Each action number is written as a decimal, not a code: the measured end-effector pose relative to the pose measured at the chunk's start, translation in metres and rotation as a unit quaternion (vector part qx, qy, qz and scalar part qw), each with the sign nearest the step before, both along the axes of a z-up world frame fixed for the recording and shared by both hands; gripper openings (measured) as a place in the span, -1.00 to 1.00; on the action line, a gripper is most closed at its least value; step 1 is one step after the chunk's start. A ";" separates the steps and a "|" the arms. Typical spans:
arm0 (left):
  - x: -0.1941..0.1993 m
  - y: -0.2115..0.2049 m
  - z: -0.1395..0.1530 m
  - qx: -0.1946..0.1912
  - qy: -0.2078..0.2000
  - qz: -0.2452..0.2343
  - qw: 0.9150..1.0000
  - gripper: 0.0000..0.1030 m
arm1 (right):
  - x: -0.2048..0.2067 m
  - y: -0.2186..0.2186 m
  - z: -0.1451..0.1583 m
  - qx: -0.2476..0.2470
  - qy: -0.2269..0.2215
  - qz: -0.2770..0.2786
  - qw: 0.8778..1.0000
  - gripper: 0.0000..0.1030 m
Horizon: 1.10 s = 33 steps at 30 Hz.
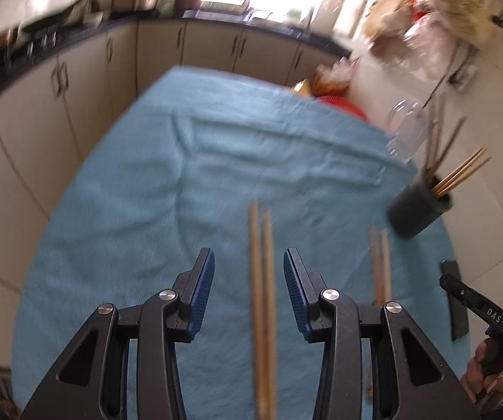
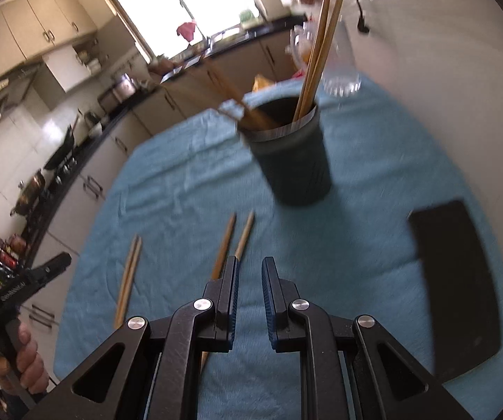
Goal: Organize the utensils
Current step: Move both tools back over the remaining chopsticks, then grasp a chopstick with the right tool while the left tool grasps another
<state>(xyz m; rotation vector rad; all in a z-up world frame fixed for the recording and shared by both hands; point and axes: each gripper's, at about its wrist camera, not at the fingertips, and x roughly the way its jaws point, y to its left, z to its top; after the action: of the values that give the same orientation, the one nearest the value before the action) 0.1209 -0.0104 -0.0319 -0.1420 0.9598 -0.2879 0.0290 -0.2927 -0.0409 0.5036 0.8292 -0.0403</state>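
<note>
Left tongs [image 1: 249, 273], parted and empty, straddle one chopstick pair [image 1: 262, 301] lying lengthwise along their reach on the blue-clothed surface [image 1: 181, 175], while right tongs [image 2: 250, 281], nearly together, hover beside another pair [image 2: 232, 241] before the dark holder [image 2: 293, 161].

The cloth [image 2: 188, 189] is a plain light blue with a faint woven grain and no print. On it, the cup [image 2: 295, 161] is dark green, almost black, with a pale silvery band round its rim. The chopsticks in the cup [image 2: 316, 56] are light tan wood; some on its left side look darker brown. Just in front of the cup, the two pairs of chopsticks [image 2: 232, 241] lying on the cloth are the same warm tan. To the cup's right, the flat slab [image 2: 458, 280] is plain matt black. Behind the cup, the glass jar [image 2: 342, 80] is clear. The cupboards [image 1: 86, 80] beyond are beige with dark handles.
</note>
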 end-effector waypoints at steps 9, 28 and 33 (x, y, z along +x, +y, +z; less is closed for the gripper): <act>0.018 -0.017 -0.032 0.016 0.042 -0.023 0.999 -0.25 | 0.010 0.013 -0.022 0.010 0.030 0.004 0.999 -0.72; 0.035 -0.029 -0.055 0.061 0.042 -0.019 0.997 -0.85 | 0.036 0.009 -0.036 0.023 0.067 0.002 0.997 -0.72; 0.029 -0.027 -0.055 0.061 0.042 -0.021 0.997 -0.85 | 0.059 0.013 -0.050 0.035 0.091 0.000 0.995 -0.72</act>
<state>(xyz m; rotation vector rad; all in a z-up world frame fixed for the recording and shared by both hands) 0.1497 -0.0370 -0.0873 -0.0224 1.0620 -0.2640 0.0880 -0.2799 -0.0906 0.5724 1.0112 -0.0584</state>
